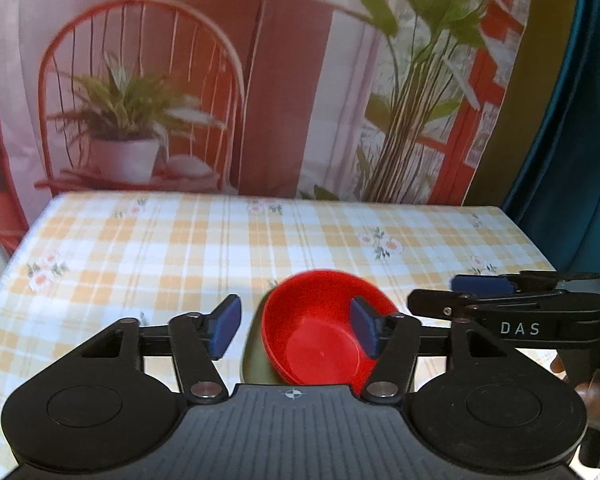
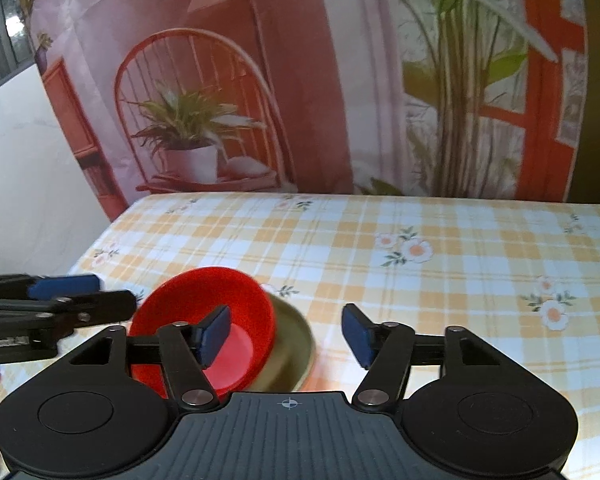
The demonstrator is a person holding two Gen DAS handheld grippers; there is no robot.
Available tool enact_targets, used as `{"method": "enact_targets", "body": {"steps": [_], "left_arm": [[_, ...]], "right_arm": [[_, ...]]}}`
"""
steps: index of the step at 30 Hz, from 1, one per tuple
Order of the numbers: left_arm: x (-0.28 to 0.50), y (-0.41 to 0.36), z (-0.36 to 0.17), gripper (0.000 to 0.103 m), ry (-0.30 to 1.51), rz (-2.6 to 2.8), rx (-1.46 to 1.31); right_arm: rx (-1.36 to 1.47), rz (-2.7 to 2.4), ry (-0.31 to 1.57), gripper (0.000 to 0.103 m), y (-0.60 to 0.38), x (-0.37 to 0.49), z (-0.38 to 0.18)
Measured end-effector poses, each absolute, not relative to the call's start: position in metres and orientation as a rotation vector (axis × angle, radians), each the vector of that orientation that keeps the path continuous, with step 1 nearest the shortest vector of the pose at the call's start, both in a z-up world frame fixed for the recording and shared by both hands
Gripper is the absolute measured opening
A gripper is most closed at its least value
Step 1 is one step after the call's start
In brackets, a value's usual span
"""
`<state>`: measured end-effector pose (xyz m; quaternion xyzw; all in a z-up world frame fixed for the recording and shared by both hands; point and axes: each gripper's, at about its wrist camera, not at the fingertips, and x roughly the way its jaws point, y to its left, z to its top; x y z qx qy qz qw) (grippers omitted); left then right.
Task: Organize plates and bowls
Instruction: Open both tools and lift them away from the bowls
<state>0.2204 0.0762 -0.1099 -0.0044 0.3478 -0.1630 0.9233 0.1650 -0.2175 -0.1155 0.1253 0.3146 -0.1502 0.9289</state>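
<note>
A red bowl [image 1: 316,332] sits tilted inside an olive-green dish [image 1: 256,364] on the checked tablecloth. My left gripper [image 1: 296,326] is open above them, its right pad over the bowl's inside. In the right wrist view the red bowl [image 2: 208,312] leans on the olive dish [image 2: 296,344], below and left of my open right gripper [image 2: 286,336]; its left pad hangs over the bowl. Neither gripper holds anything. Each gripper shows side-on in the other's view, the right [image 1: 472,292] and the left [image 2: 72,292].
The table [image 1: 180,248] carries a yellow and white checked cloth with flowers. A printed backdrop [image 1: 220,80] of a chair and plants hangs right behind its far edge. A teal curtain [image 1: 572,120] hangs at the right. A white wall [image 2: 20,180] stands at the left.
</note>
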Motion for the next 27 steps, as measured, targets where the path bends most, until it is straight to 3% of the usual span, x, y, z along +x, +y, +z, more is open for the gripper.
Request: {"method": "enact_targets", "body": {"steps": [4,9,12,27], "left_arm": [[0.212,0.078,-0.096,0.076,0.669,-0.316,-0.019],[0.196,0.081,-0.078,0.097,0.599,-0.282,-0.017],[0.187,0.08,-0.069,0.103,0.571,-0.269,-0.008],[0.129,0.072,-0.037,0.103,0.48,-0.163,0.071]], "right_arm": [[0.229,-0.35,0.62,0.086,-0.218,0.154,-0.102],[0.2,-0.387,0.586,0.101,-0.216,0.139,-0.084],[0.184,-0.401,0.572,0.103,-0.213,0.131,-0.074],[0.128,-0.449,0.461,0.103,-0.176,0.077,-0.032]]}}
